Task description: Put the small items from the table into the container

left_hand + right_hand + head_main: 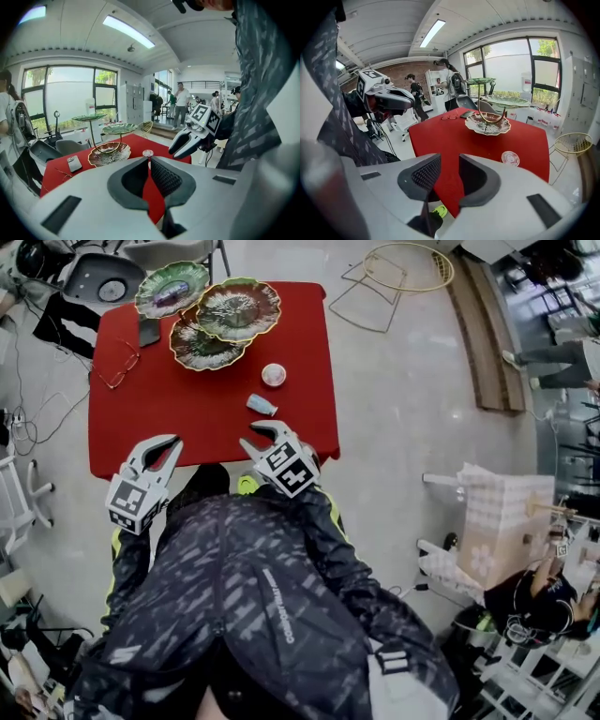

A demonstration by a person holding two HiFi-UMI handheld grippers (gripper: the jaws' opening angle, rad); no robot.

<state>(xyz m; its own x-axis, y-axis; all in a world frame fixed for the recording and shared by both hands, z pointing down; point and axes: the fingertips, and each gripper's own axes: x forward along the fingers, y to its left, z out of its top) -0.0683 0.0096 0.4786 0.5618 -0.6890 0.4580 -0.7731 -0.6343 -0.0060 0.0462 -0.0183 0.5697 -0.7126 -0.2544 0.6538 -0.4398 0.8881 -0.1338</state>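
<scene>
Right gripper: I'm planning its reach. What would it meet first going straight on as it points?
Probably the red table near its edge: bare cloth shows between the open jaws of the right gripper. The blue tube lies close ahead, seemingly off that line; depth is unclear.

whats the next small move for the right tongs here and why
Probably ease the right tongs forward and down over the blue tube. Their jaws stand apart with nothing between them, and the tube lies on the red table just ahead of their tips, nearer than the round tin. Closing on it would likely come after that.
</scene>
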